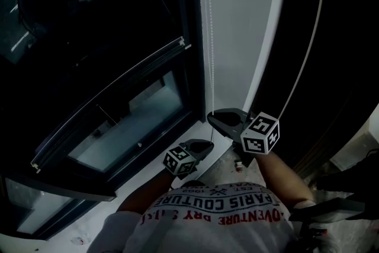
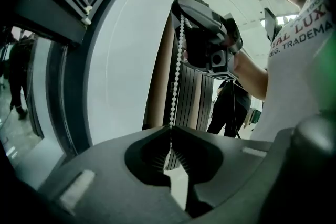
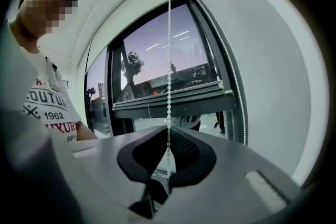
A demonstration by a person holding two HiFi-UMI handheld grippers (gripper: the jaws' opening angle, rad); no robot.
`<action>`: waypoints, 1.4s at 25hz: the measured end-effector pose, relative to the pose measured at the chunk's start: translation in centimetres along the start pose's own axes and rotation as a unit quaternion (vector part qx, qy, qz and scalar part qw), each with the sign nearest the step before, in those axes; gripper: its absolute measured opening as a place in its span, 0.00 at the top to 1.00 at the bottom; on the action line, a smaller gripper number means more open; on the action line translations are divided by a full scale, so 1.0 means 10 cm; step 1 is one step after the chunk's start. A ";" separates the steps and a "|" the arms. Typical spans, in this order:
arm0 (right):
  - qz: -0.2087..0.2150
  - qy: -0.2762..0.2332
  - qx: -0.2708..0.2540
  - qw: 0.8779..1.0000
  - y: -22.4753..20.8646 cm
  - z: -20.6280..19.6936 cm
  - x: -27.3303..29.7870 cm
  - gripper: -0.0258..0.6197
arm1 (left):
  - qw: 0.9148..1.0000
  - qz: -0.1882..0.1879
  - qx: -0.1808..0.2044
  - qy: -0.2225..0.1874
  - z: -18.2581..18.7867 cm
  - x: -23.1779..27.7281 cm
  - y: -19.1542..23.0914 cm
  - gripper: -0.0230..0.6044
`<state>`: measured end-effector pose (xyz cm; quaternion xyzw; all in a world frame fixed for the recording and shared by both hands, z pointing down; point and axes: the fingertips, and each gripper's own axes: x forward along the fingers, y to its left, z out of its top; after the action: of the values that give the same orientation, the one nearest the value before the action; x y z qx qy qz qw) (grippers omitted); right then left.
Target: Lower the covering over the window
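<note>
A white bead chain (image 1: 209,32) hangs down the window frame's right side. My right gripper (image 1: 213,118) is shut on it, and in the right gripper view the chain (image 3: 169,60) runs straight down into the closed jaws (image 3: 168,132). Just below, my left gripper (image 1: 207,144) is shut on the same chain (image 2: 177,60), pinched at its tips (image 2: 170,136). From there I see the right gripper (image 2: 206,39) higher up the chain. The dark covering's bottom rail (image 1: 112,99) hangs partway down the glass, and it also shows as a rail (image 3: 168,98) in the right gripper view.
A white sill (image 1: 148,188) runs under the window. A white wall strip (image 1: 243,21) stands right of the chain, with a thin cord (image 1: 308,44) farther right. A dark slatted panel (image 2: 191,105) and a standing person (image 2: 229,107) are behind the chain.
</note>
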<state>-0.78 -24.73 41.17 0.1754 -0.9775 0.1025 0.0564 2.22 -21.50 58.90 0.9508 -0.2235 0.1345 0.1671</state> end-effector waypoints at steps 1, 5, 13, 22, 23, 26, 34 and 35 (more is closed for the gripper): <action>0.000 -0.002 0.004 1.000 0.00 0.00 -0.01 0.93 | 1.000 0.001 -0.006 0.001 -0.01 -0.01 0.01 0.94; -0.004 -0.006 0.004 1.000 -0.02 0.01 -0.02 0.93 | 1.000 -0.002 -0.007 0.010 0.03 -0.09 0.04 0.86; -0.005 -0.008 0.009 1.000 -0.03 0.00 -0.06 0.93 | 0.999 -0.016 0.012 -0.047 0.69 -0.58 -0.03 0.77; -0.004 -0.004 0.007 1.000 0.12 0.01 -0.09 0.93 | 0.987 -0.048 0.067 -0.135 1.86 -1.13 -0.31 0.68; -0.004 -0.003 0.006 1.000 0.13 0.01 -0.09 0.93 | 0.985 -0.051 0.073 -0.150 2.01 -1.18 -0.33 0.68; -0.002 -0.002 0.009 1.000 0.16 -0.01 -0.10 0.93 | 0.980 -0.066 0.077 -0.172 2.40 -1.25 -0.40 0.68; 0.004 0.003 0.010 1.000 0.16 -0.03 -0.08 0.93 | 0.973 -0.079 0.062 -0.207 3.21 -1.21 -0.45 0.68; 0.004 0.005 0.008 1.000 0.17 -0.03 -0.07 0.93 | 0.973 -0.080 0.065 -0.205 3.27 -1.20 -0.46 0.68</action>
<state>-0.67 -22.90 41.01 0.1711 -0.9771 0.1116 0.0591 -0.04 -25.46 24.03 0.9818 -0.1669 -0.0627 0.0658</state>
